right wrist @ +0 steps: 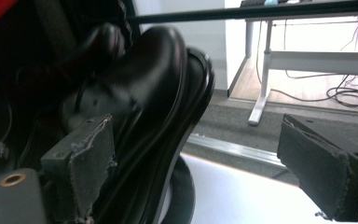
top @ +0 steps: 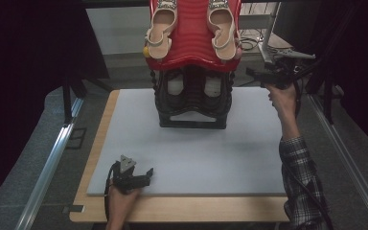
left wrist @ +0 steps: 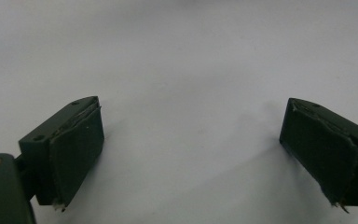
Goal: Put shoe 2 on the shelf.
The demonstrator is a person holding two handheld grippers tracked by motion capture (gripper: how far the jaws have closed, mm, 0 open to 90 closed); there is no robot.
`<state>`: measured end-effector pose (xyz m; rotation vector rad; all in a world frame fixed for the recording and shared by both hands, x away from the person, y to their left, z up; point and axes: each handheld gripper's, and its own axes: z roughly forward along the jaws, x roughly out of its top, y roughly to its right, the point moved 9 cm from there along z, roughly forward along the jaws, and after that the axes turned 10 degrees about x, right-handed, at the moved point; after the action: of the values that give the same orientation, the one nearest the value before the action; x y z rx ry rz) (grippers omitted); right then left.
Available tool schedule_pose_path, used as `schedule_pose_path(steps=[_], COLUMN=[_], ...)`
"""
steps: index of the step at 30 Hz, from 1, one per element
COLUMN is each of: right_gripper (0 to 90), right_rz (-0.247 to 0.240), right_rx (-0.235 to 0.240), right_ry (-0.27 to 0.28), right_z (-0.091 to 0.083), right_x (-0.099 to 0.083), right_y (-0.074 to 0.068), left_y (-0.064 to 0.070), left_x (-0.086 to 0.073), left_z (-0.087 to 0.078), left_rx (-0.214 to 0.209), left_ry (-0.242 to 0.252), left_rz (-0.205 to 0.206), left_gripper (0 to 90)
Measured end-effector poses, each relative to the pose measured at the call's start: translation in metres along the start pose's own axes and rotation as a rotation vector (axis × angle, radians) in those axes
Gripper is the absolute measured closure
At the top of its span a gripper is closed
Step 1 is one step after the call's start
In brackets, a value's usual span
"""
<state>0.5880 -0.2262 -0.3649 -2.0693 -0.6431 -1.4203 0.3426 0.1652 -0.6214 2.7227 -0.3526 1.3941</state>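
My right gripper hangs spread beside the black shoe on the rack, while my left gripper rests spread on the grey mat.

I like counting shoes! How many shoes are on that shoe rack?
4 that I can see. Two beige sandals lie on the red top shelf, the left sandal and the right sandal. Two dark shoes sit below, the left dark shoe and the right dark shoe. More may hide behind.

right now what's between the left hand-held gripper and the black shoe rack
In the high view, only bare grey mat lies between the left hand-held gripper and the black shoe rack.
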Motion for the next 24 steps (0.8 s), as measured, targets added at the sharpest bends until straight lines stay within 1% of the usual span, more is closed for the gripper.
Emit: schedule_pose_path(steps=[5,6,7,8,11,15,20,22,24], right_gripper=[9.1,8.9,8.9,8.7,8.2,6.4,5.3,5.3,4.9], right_rz=[-0.015,-0.016,-0.016,-0.022,-0.029,-0.046,-0.061,-0.056,-0.053], right_rx=[0.018,0.019,0.019,0.023,0.035,0.035,0.039,0.035,0.043], right_ry=[-0.046,-0.053,-0.053,-0.063,-0.086,-0.134,-0.189,-0.201,-0.217], right_z=[-0.002,-0.003,-0.003,-0.004,-0.006,-0.010,-0.020,-0.025,-0.029], right_x=[-0.027,-0.030,-0.030,-0.040,-0.054,-0.079,-0.109,-0.122,-0.136], right_y=[-0.006,-0.007,-0.007,-0.010,-0.014,-0.021,-0.027,-0.028,-0.030], left_y=[0.000,0.000,0.000,0.000,0.000,0.000,0.000,0.000,0.000], left_x=[0.000,0.000,0.000,0.000,0.000,0.000,0.000,0.000,0.000], left_z=[0.000,0.000,0.000,0.000,0.000,0.000,0.000,0.000,0.000], left_rx=[0.000,0.000,0.000,0.000,0.001,0.000,0.000,0.001,0.001], left_ry=[0.000,0.000,0.000,-0.001,0.000,-0.001,-0.001,-0.001,-0.001], left_rz=[0.000,0.000,0.000,0.000,0.000,0.000,0.000,0.000,0.000], left_gripper=[6.2,6.2,6.2,6.2,6.2,6.2,6.2,6.2,6.2])
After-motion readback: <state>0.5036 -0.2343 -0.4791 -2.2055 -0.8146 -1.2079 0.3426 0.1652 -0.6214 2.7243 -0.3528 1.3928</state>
